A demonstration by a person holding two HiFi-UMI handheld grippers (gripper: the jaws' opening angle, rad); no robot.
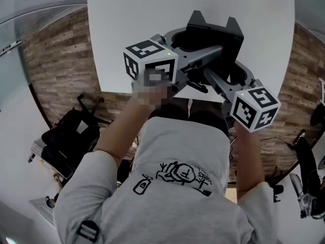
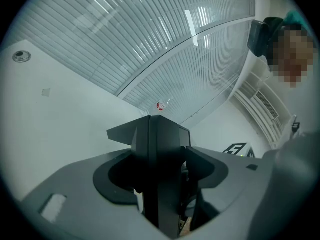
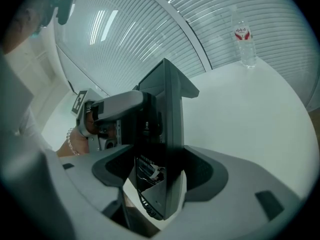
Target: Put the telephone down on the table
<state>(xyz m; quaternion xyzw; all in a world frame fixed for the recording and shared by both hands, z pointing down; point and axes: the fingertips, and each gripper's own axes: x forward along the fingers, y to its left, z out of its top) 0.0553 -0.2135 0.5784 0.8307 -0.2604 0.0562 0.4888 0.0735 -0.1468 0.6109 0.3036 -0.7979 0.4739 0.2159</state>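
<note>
While the left gripper (image 2: 160,170) and right gripper (image 3: 162,170) each clamp one side of the chunky black plastic telephone (image 1: 216,32), it looks like it's hanging just above the near edge of the white table (image 1: 117,29), not resting yet. Lowering and letting go are left.

Colours only.
- Table (image 1: 117,39): plain white.
- Telephone (image 1: 216,32) above the table: black all over.
- Left gripper (image 2: 160,169), right gripper (image 3: 161,176): light grey shells, dark grey jaw liners.
- Left cube (image 1: 151,60), right cube (image 1: 255,108): black-and-white square markers, one small green light each.
- Floor (image 1: 61,60) around the table: brown wood planks, mottled.
- Bottle (image 3: 243,36) at the table's far edge: clear, red-and-white label.
- Blinds (image 2: 150,39) beyond the table: pale grey horizontal slats.
- Shirt (image 1: 167,207) at the table's near edge: grey, black line drawing.
- Bag (image 1: 71,133) on the floor beside the table: black.
</note>
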